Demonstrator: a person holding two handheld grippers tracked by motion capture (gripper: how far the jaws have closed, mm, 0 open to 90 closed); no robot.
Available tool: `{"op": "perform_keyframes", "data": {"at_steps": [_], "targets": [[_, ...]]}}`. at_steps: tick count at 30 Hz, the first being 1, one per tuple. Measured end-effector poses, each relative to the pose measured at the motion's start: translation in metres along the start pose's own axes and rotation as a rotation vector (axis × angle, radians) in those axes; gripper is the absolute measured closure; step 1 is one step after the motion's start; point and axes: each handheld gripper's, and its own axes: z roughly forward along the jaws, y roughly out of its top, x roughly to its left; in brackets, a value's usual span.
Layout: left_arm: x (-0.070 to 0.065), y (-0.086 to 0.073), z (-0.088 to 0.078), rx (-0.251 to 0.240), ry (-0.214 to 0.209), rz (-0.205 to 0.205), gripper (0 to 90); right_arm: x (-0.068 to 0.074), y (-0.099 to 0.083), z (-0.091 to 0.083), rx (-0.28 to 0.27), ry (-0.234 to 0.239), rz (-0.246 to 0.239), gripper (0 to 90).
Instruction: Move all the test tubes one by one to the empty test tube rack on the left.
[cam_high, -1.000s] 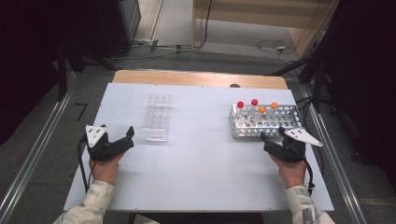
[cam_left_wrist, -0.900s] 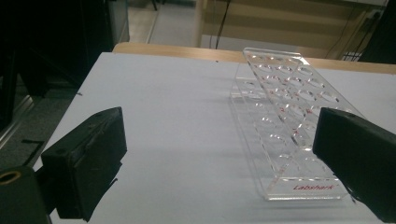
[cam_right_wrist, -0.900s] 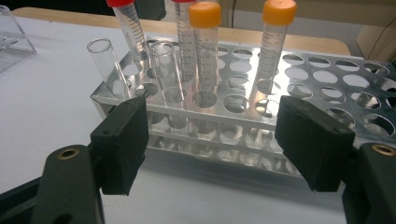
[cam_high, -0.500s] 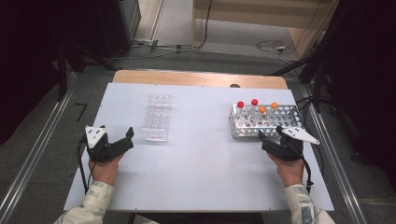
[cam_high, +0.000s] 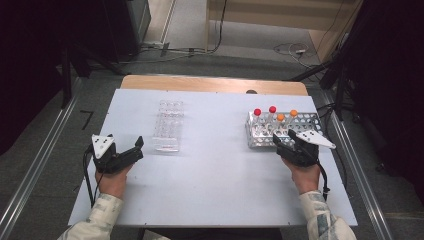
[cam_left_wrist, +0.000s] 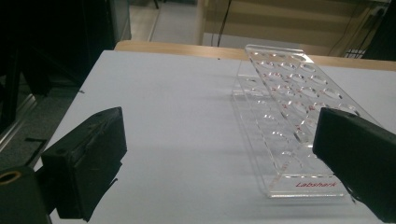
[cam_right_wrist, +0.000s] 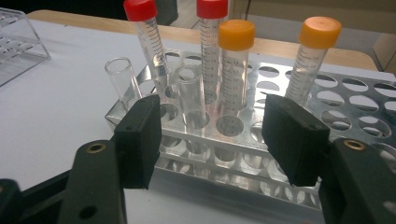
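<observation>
The right hand-held gripper (cam_high: 281, 137) stood at the near edge of the perforated metal tube rack (cam_high: 310, 120), its jaws part-open and empty; they had just been closing. In the right gripper view, an uncapped clear plastic tube (cam_right_wrist: 190, 95) stood upright straight ahead at 12 o'clock, between the two jaws but apart from both. A second uncapped tube (cam_right_wrist: 122, 81) stood at 11 o'clock, outside the left jaw. Red-capped tubes (cam_right_wrist: 148, 39) and orange-capped tubes (cam_right_wrist: 236, 60) stood behind. The tube's long axis was vertical, crosswise to the jaws. The left hand-held gripper (cam_high: 135, 147), jaws wide and empty, rested well apart, beside the clear acrylic rack (cam_high: 168, 125) on the white worktop (cam_high: 215, 175).
</observation>
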Motion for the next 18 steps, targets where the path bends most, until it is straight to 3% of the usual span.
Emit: {"op": "perform_keyframes", "data": {"at_steps": [9,18], "targets": [[0.000,0.000,0.000,0.004,0.003,0.000,3.1,0.003,0.001,0.015,0.010,0.012,-0.007,55.0],[0.000,0.000,0.000,0.005,0.002,-0.003,3.1,0.005,0.001,0.025,0.021,0.016,-0.016,63.4]]}}
